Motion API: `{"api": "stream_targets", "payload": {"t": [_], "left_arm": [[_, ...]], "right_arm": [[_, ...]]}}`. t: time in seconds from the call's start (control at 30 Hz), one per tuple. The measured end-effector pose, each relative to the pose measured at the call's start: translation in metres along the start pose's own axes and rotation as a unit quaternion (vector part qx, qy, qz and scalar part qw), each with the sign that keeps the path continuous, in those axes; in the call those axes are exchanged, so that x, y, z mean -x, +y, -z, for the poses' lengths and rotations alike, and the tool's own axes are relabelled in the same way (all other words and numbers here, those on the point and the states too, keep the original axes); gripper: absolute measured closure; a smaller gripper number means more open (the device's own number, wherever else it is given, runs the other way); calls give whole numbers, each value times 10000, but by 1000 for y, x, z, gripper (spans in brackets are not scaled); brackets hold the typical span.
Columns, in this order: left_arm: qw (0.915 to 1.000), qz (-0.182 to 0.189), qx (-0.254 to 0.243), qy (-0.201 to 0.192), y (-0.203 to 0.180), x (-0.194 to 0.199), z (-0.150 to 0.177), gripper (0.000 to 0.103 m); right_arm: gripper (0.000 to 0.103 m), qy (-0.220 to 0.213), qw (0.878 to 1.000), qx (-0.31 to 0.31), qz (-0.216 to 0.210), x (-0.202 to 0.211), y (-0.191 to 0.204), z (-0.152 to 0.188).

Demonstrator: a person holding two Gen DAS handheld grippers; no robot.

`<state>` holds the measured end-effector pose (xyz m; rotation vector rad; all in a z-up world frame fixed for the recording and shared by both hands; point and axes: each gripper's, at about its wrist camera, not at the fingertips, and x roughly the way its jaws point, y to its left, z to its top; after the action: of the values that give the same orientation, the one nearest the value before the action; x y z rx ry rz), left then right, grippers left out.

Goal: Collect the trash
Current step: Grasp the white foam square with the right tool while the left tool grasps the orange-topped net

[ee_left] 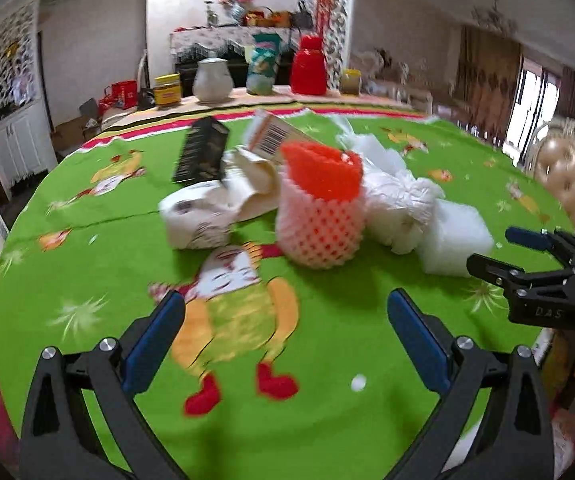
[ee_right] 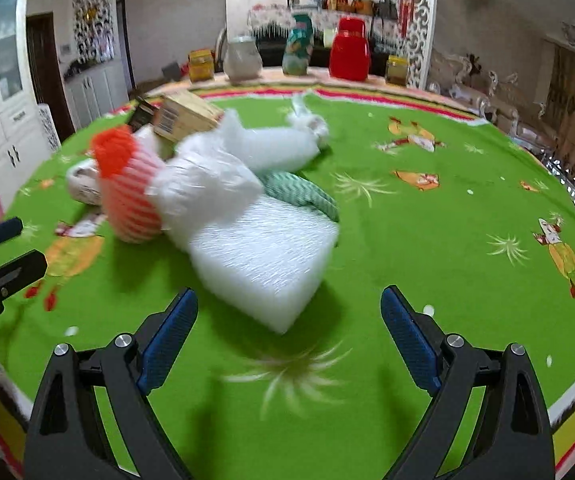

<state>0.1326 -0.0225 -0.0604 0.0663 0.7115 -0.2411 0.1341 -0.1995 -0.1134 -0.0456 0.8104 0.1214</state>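
Trash pile lies uncollected on the green tablecloth, 12 o'clock of the left gripper. White foam block is nearest the right gripper; foam-net sleeve and cartons lie beyond. Both jaws stand wide apart, holding nothing. Judged: collection not started.

ahead: trash pile blocks | right — bare tablecloth

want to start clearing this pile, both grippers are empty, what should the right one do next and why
Probably ease the right gripper forward onto the foam block. Its jaws are open and empty, and the block lies directly ahead, nearest of the pile, with its near corner free on the cloth.
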Motion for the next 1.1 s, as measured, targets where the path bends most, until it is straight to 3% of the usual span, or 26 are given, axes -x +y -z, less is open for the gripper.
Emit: {"api": "stream_targets", "payload": {"t": [0.2, 0.3, 0.33, 0.43, 0.5, 0.57, 0.6, 0.7, 0.8, 1.1], "left_arm": [[9992, -23, -74, 391, -13, -41, -19, 5], [9992, -54, -4, 405, -15, -50, -26, 5], [9991, -80, 3, 414, -16, -55, -30, 5], [9988, -111, 73, 474, -16, -66, -35, 6], [9987, -87, 151, 486, -17, -74, -40, 12], [9987, -99, 175, 463, -19, -80, -43, 20], [9988, -83, 195, 442, -20, -84, -44, 37], [9986, -5, 330, 405, -19, -86, -46, 64], [9991, -4, 395, 148, -17, -69, -42, 68], [9981, 68, 604, -142, 2, -20, -17, 68]], "right_arm": [[15, 304, 9987, 339, -220, -33, 9, -16], [15, 346, 9979, 370, -401, -39, 7, -16], [28, 339, 9976, 317, -510, -39, 6, -18], [28, -6, 9985, 293, -456, -23, 0, -15], [29, -124, 9987, 409, -280, -15, 0, -11], [29, -175, 9987, 296, -374, -10, -5, -9], [29, -192, 9988, 228, -398, -8, -7, -8], [29, -192, 9989, 50, -432, -9, -14, -9], [29, -207, 9990, 3, -404, -8, -15, -9], [29, -172, 9993, -21, -341, -8, -10, -8]]}}
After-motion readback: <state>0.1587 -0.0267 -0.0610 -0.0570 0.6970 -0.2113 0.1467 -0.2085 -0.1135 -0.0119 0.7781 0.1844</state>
